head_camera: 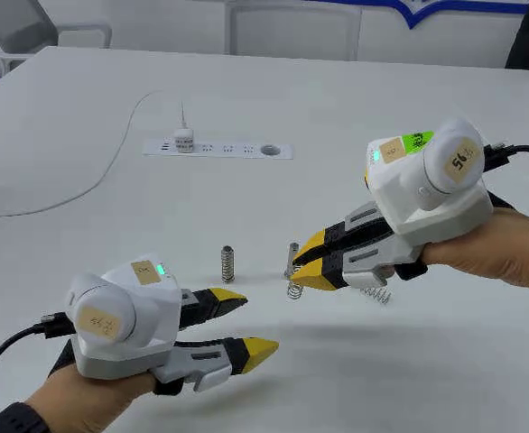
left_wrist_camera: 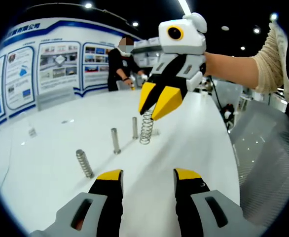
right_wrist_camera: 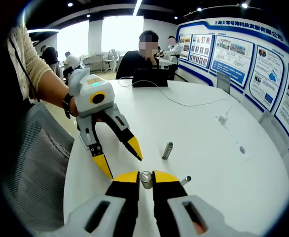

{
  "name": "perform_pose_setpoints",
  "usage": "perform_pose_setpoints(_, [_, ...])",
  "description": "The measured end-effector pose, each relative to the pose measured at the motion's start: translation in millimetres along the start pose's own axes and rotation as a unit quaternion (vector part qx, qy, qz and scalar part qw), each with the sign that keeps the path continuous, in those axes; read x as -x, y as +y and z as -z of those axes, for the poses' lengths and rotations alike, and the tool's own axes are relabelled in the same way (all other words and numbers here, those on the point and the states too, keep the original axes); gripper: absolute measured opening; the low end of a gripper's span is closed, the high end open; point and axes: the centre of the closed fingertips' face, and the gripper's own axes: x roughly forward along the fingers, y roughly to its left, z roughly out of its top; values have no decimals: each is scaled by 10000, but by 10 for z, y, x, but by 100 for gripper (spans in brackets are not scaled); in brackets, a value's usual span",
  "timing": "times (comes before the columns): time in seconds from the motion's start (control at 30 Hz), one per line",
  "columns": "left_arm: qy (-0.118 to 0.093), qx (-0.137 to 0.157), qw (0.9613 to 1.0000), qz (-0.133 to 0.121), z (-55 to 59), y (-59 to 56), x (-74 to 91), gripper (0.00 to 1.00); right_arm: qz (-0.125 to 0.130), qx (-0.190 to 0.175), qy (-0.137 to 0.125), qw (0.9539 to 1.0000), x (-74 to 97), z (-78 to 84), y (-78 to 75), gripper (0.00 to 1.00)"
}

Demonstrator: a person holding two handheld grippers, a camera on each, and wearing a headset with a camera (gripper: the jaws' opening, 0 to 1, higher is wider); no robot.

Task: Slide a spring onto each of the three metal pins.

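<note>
The small coiled steel-wire spring [left_wrist_camera: 146,127] looks light, squashy along its length and apt to flick away. It is best pinched gently across its top coils, leaving the bore open below. The right gripper [head_camera: 297,276] has its yellow-tipped fingers [right_wrist_camera: 128,177] closed on that upper end and is angled downward. The coil hangs just beside a bare grey metal pin [head_camera: 292,256], well in from the far edge of the white tabletop [head_camera: 355,117]. The left gripper [head_camera: 246,323] hovers level, nearer the person, fingers apart and empty. Another pin already sleeved in a spring [head_camera: 227,262] stands close by.
</note>
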Motion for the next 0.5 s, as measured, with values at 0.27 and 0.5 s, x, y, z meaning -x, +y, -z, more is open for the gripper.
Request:
perform_pose_setpoints(0.27, [-52, 114, 9998, -121, 31, 63, 72, 49, 144, -140, 17, 9998, 30, -14, -137, 11])
perform_pose_setpoints(0.5, [-51, 176, 9996, -227, 77, 111, 143, 52, 306, -288, 41, 9991, 48, -29, -258, 11])
